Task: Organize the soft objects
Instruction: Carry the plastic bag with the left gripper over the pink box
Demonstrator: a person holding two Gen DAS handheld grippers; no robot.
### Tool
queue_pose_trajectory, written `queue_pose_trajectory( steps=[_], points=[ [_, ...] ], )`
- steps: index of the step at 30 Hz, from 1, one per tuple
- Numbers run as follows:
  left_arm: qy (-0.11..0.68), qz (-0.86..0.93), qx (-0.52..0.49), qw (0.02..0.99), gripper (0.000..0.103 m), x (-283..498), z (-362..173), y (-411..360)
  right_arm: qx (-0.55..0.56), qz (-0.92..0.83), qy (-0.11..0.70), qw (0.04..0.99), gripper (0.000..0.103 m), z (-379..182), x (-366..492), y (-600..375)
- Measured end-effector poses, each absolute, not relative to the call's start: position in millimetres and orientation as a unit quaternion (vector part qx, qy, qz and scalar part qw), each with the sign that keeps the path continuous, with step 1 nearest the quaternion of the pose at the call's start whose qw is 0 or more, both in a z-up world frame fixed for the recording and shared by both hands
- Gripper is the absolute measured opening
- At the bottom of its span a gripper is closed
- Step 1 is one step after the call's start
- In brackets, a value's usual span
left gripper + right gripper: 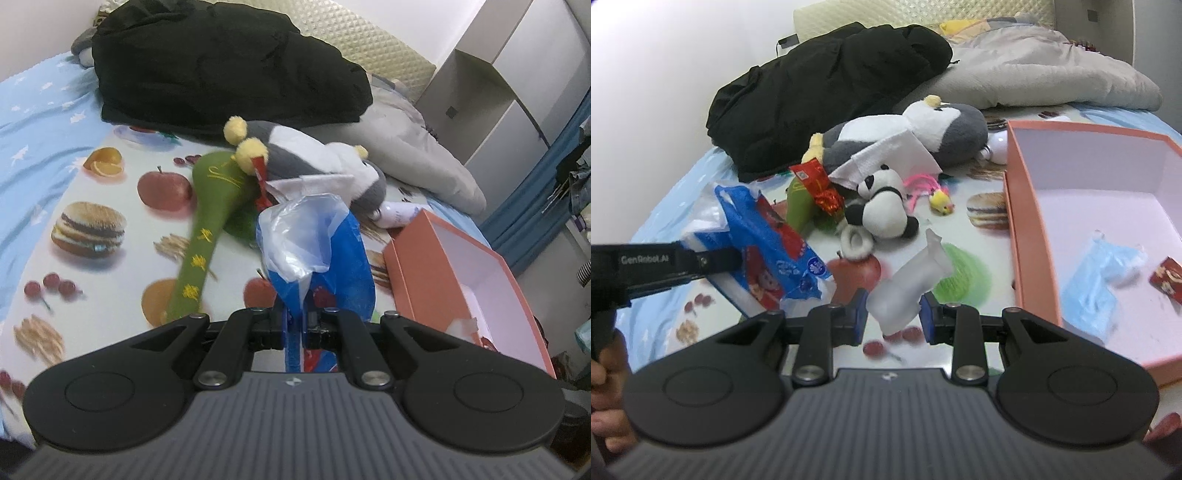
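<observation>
bright even light, fisheye-bent edges, slight motion blur

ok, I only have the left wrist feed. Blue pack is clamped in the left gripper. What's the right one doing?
Observer: The right gripper is closed on a white crumpled piece, maybe plastic or foam; hard to tell.
Operator: The box is mostly cut off on my side. Anything in it?
Observer: Yes, the orange box already holds a light blue face mask and a small red packet.
Operator: Any toys hidden behind my pack?
Observer: A panda plush lies in front of the grey and white plush, with a small yellow and pink toy beside it.
</observation>
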State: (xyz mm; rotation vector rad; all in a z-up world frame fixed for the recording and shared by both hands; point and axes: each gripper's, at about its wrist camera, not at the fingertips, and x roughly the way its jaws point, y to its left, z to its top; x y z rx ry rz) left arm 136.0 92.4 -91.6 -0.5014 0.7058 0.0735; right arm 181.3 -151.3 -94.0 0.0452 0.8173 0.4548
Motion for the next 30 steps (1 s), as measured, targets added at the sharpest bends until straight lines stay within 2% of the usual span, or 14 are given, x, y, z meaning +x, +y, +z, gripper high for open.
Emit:
queue_pose_trajectory(
  steps=[8, 22, 30],
  points=[
    [0.348, 0.000, -0.219, 0.912, 0.008, 143.6, -60.8, 55.9, 0.043, 0.215, 0.375, 0.901, 0.033, -67.9, 175.8, -180.2],
    [0.310, -0.113, -0.186, 0.925, 0.008, 200.8, 41.6, -18.1, 0.046, 0.193, 0.288, 0.937, 0.033, 22.7, 196.0, -230.9],
    [0.320, -0.171, -0.161, 0.918, 0.008, 237.3, 57.0, -74.7, 0.061, 0.145, 0.281, 0.947, 0.033, 33.3, 210.2, -278.1]
  ],
)
